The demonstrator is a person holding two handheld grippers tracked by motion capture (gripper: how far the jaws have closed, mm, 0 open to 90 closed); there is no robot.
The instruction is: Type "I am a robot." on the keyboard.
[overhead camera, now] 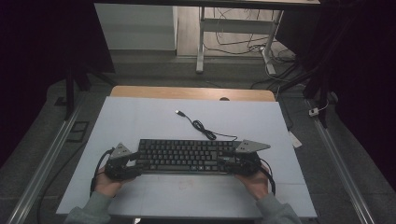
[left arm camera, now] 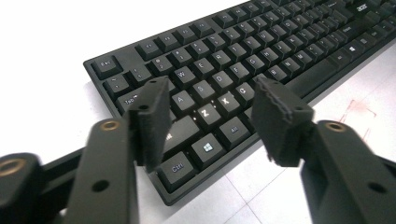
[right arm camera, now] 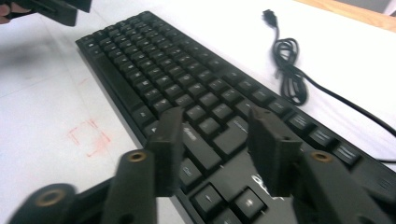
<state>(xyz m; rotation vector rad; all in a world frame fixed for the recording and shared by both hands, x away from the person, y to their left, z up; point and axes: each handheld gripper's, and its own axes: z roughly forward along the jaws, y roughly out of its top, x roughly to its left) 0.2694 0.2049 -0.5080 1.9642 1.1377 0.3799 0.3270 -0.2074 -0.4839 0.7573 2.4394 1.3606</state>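
High view: the keyboard (overhead camera: 187,156) lies near-centre on the bench (overhead camera: 140,121), a gripper at each end.

Left gripper view: the left gripper (left arm camera: 210,116) stands apart over the Z key; closing could press keys.

Right gripper view: the right gripper (right arm camera: 215,135) is likewise apart; lifting unevenly could drag the cable (right arm camera: 292,74).

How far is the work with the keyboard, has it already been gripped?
Done: the left gripper and right gripper are at the two ends of the keyboard, and its cable lies loose on the table. In hand: both hang open over the end keys. Left: closing the fingers and probably moving it.
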